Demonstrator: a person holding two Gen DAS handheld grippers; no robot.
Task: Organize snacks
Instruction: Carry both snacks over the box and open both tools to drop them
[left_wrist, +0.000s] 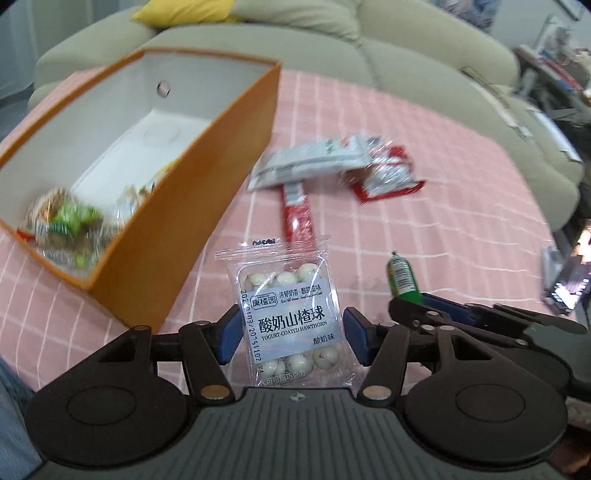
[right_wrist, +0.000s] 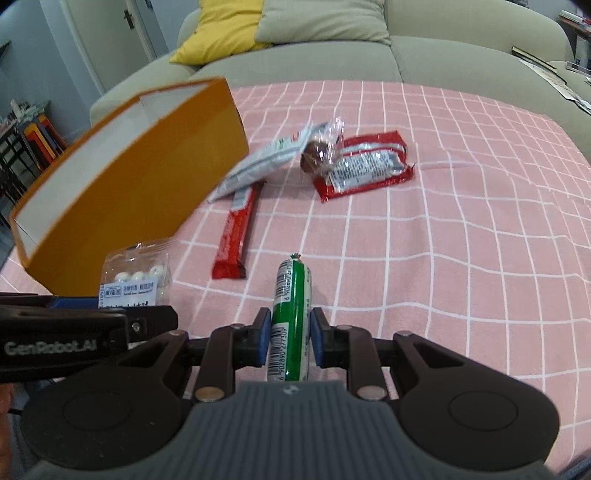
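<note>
My left gripper (left_wrist: 291, 338) is shut on a clear pack of yogurt-coated hawthorn balls (left_wrist: 286, 314), held above the pink cloth just right of the orange box (left_wrist: 155, 236). The pack also shows in the right wrist view (right_wrist: 136, 277). My right gripper (right_wrist: 287, 341) is shut on a green sausage stick (right_wrist: 291, 317), whose tip shows in the left wrist view (left_wrist: 400, 275). The orange box (right_wrist: 129, 199) is open, with several wrapped snacks (left_wrist: 66, 225) inside at its near end.
On the pink checked cloth (right_wrist: 443, 221) lie a long red bar (right_wrist: 236, 236), a white sachet (right_wrist: 266, 158), a red and silver packet (right_wrist: 365, 166) and a wrapped brown ball (right_wrist: 317, 155). A beige sofa (right_wrist: 406, 48) with a yellow cushion (right_wrist: 221, 29) stands behind.
</note>
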